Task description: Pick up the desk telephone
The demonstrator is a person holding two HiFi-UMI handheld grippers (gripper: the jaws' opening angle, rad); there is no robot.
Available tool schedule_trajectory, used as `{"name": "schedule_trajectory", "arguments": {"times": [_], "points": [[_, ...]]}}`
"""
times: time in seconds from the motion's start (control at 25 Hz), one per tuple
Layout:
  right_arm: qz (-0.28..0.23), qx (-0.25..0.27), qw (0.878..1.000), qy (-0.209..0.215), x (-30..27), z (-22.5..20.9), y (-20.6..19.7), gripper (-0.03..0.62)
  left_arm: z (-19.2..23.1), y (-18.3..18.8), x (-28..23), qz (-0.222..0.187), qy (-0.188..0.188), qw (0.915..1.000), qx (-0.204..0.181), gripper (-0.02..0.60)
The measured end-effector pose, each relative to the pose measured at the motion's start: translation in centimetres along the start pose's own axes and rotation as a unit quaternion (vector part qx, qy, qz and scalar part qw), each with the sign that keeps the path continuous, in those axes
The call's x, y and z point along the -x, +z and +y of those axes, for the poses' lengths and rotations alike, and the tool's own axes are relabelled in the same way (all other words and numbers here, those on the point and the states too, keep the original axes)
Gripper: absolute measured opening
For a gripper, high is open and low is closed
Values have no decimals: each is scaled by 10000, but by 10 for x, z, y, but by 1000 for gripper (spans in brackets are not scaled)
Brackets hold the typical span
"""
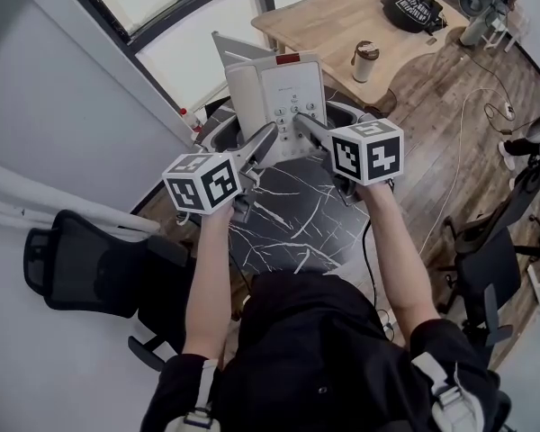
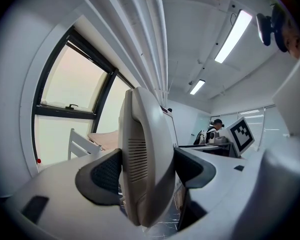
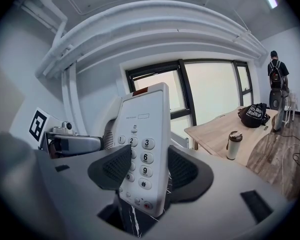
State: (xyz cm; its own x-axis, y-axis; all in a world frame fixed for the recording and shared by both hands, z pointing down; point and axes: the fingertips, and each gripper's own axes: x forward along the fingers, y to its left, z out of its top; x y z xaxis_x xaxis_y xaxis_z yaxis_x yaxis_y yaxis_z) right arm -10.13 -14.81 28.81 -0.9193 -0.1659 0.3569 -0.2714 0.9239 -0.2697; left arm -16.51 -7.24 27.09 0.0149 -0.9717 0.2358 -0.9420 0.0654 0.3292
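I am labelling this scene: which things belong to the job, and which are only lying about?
Job: desk telephone, left gripper and right gripper, both shut on it.
Lying about: tumbler, black bag, office chair, wooden table.

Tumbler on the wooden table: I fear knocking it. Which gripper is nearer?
Right. The right gripper clamps the telephone on its keypad side, toward the tumbler; the left gripper clamps the handset side, farther.

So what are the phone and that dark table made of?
The phone looks like moulded plastic, off-white and matt: smooth rounded edges, slotted vents. The table top looks like black marble or an imitation, going by its white veins; I cannot tell which.
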Motion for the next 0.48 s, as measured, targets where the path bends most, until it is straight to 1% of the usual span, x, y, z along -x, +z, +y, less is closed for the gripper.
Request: {"name": "schedule_trajectory", "arguments": {"times": [0.48], "points": [[-21,46,10000,-23,-1,0,-3,244,2,-3,-1,55,15,10000,17,345]]}}
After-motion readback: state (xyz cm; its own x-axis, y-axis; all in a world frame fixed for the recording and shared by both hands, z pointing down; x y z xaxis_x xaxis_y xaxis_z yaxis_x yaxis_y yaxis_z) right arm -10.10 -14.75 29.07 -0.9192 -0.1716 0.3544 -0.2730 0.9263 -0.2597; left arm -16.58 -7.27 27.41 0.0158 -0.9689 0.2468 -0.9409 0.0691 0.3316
